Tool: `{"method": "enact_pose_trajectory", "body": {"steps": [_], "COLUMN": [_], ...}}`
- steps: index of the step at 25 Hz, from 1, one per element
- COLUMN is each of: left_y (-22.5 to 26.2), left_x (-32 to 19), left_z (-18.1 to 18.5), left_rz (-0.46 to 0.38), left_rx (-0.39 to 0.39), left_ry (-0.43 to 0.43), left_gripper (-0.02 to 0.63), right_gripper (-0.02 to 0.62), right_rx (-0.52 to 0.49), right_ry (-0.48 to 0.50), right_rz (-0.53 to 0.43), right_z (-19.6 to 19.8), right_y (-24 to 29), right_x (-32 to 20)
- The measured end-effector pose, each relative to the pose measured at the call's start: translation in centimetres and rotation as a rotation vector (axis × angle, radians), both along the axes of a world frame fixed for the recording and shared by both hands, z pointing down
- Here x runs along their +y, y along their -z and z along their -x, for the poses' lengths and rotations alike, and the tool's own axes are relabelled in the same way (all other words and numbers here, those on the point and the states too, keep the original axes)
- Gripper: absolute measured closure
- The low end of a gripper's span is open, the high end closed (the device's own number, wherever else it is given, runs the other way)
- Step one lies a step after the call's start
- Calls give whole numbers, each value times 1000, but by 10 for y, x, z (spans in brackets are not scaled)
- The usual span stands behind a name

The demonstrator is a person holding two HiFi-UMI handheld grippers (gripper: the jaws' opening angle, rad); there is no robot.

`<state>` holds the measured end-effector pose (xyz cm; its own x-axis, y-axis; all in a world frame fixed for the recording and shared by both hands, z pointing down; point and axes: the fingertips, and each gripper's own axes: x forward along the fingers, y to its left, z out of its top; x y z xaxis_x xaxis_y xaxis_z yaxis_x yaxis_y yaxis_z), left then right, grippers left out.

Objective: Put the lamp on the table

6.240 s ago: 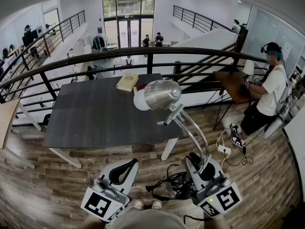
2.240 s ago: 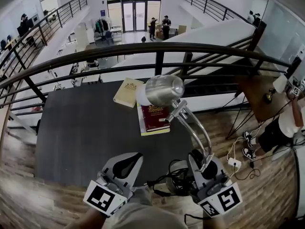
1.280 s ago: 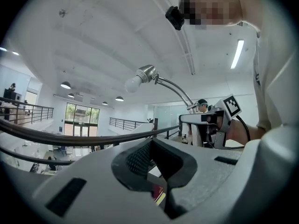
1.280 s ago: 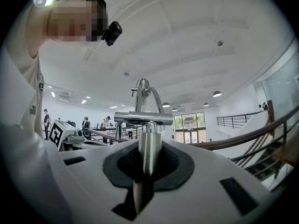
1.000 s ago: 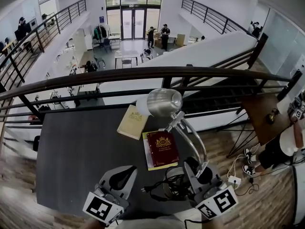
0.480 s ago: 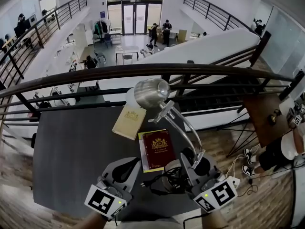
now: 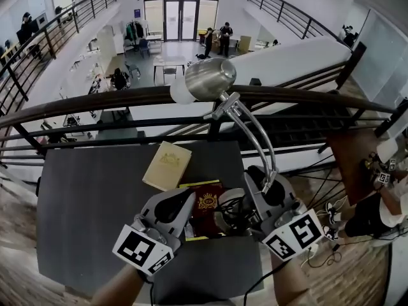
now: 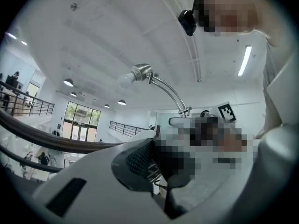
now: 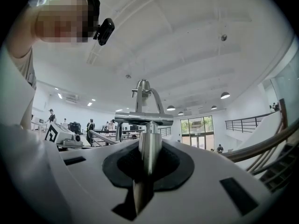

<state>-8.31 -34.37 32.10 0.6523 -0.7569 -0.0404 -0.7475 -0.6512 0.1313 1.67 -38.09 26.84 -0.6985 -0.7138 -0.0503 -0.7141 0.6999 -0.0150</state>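
Observation:
The chrome desk lamp (image 7: 210, 78) stands upright in the air, its curved neck running down into my right gripper (image 7: 262, 193). That gripper is shut on the lamp's thin stem (image 9: 149, 146), which sits between the black pads of the right gripper (image 9: 148, 160). The lamp's round base and its black cable (image 7: 228, 214) hang just over the near right part of the dark grey table (image 7: 89, 203). My left gripper (image 7: 171, 207) hovers beside the base, shut with nothing seen in it. From the left gripper (image 8: 156, 164) the lamp (image 8: 140, 73) shows up and to the right.
A tan book (image 7: 167, 166) and a red book (image 7: 207, 203) on a yellow one lie on the table. A dark railing (image 7: 127, 97) runs behind the table, with an open drop beyond. A wooden desk (image 7: 344, 152) and a person (image 7: 382, 196) are at the right.
Both grippers and the lamp have moved forward over the table. The lamp head now shows higher, in front of the railing. The right grip on the stem is unchanged.

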Motion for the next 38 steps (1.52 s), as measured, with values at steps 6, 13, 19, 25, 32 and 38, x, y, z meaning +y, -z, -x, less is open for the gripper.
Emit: {"method": "enact_pose_trajectory", "body": {"steps": [6,13,19,25,32,38], "left_y": [-11,-32,-98,-160,-209,-253], "left_x": [-73,-148,-207,-243,-266,-290], "left_z": [14,46,10,2,4,1], "left_rz": [-1,-15,25,111,151,168], "left_rx": [-4,57,31,30,6,-25], "left_ry": [41,39,40,57,85,81], "left_gripper": [601,601,601,601,601,601], "right_gripper": [551,552,552,552,552,552], "right_rx": [31,51,48,30,50,65], "right_ry": [23,88,83,59,72,67], "right_rz": [-19,-100,-104,-109,-149,-156], "right_z": [9,45,18,8,17,19], "right_y": [-15,-44,-99,-142,-179,-222], "right_x": [-75,-141,-205,-243,-262,-284]}}
